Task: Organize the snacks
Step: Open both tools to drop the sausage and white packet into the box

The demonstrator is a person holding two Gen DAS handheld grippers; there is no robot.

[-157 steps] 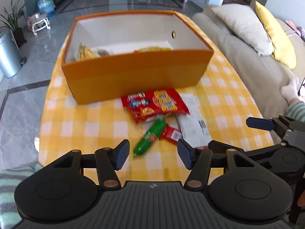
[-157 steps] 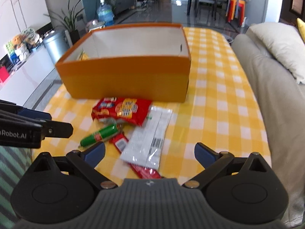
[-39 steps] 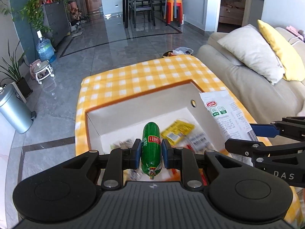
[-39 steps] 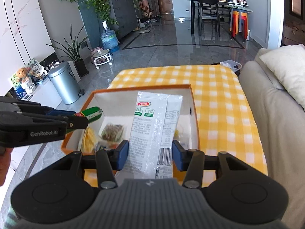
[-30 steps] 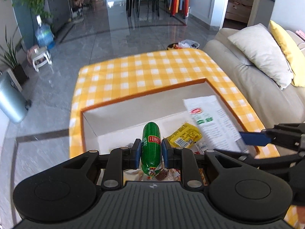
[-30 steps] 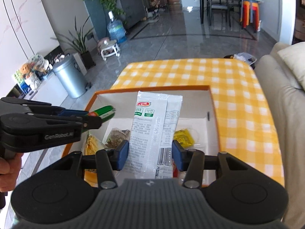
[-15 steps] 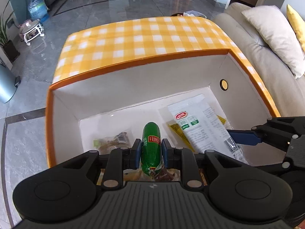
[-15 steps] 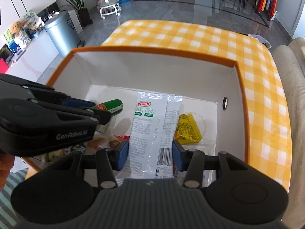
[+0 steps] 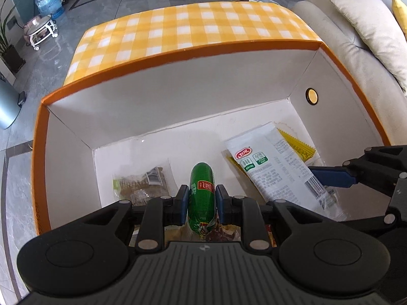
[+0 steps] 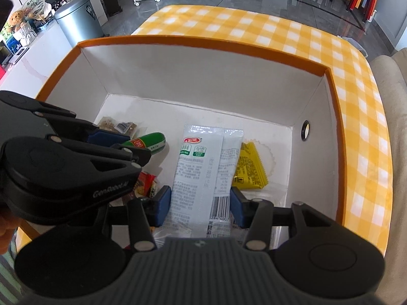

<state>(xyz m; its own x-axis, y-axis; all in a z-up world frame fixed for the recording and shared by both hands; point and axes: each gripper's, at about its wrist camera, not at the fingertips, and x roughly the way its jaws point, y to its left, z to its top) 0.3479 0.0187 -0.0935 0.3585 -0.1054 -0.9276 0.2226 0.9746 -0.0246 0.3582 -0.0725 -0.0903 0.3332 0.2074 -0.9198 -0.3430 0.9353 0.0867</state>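
Both grippers have descended into the orange cardboard box with white walls (image 9: 178,96). Left gripper (image 9: 202,200) clamps the green plastic-wrapped sausage (image 9: 202,190); right gripper (image 10: 201,203) clamps the long white snack packet (image 10: 201,167) above a yellow sachet (image 10: 250,170).

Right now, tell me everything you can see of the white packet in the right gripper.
The white packet is a long, flat, glossy plastic sachet with a red logo, green icons, small grey print and a barcode near its held end. The right gripper is shut on that end, blue pads on both edges. It points forward and down into the orange box, above the yellow packet. Whether its far end touches the floor is unclear.
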